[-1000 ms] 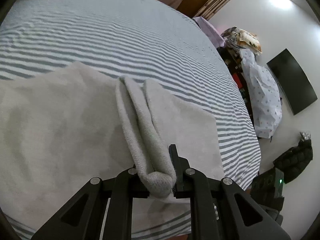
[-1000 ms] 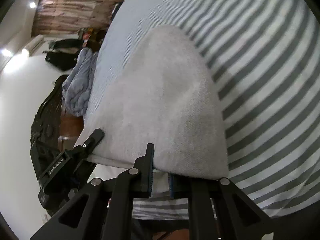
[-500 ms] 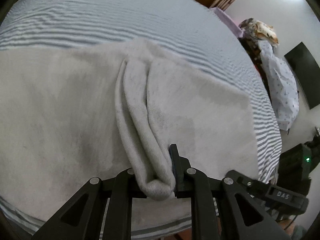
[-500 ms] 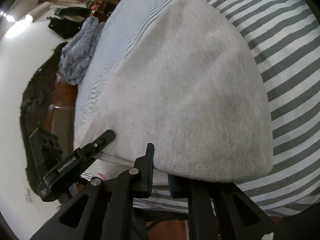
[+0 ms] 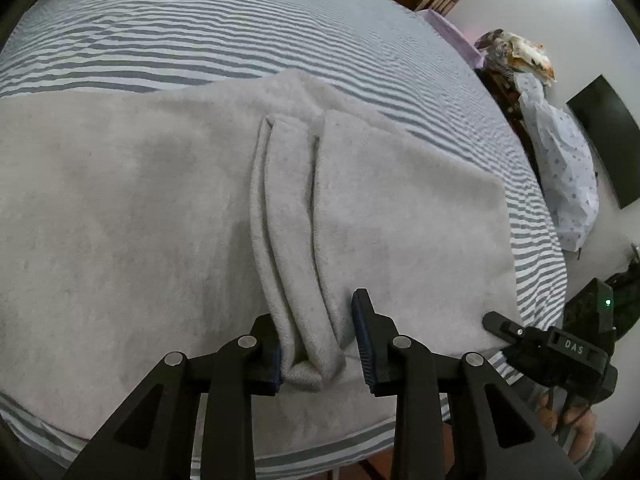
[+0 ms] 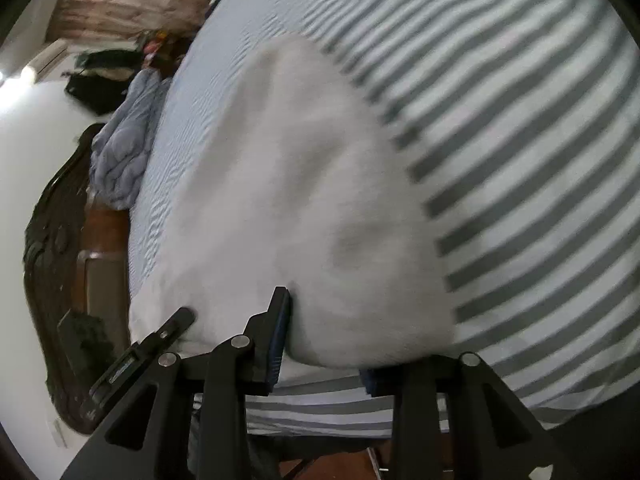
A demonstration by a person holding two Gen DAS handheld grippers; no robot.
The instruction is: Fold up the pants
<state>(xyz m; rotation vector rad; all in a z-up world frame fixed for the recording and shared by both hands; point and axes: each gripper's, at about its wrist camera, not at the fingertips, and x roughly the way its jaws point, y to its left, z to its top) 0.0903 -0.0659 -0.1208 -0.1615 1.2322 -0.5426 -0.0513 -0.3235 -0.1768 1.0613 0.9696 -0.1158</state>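
Pants [image 5: 168, 216]: flat on the striped bed [image 5: 200, 48], folded edge bunched between both tools' jaws.
Left gripper [image 5: 318, 342]: opening; right pad clear of the fold.
Right gripper [image 6: 324, 356]: opening around the hem.

The pants [image 5: 168, 216] are pale grey, soft and fleecy, lying folded flat on the striped bed [image 5: 240, 32] near its edge. In the left wrist view a bunched ridge of doubled fabric runs from the centre toward 6 o'clock, ending in a rolled hem. In the right wrist view the pants [image 6: 304, 200] form a smooth rounded slab, its folded edge at 6 o'clock.
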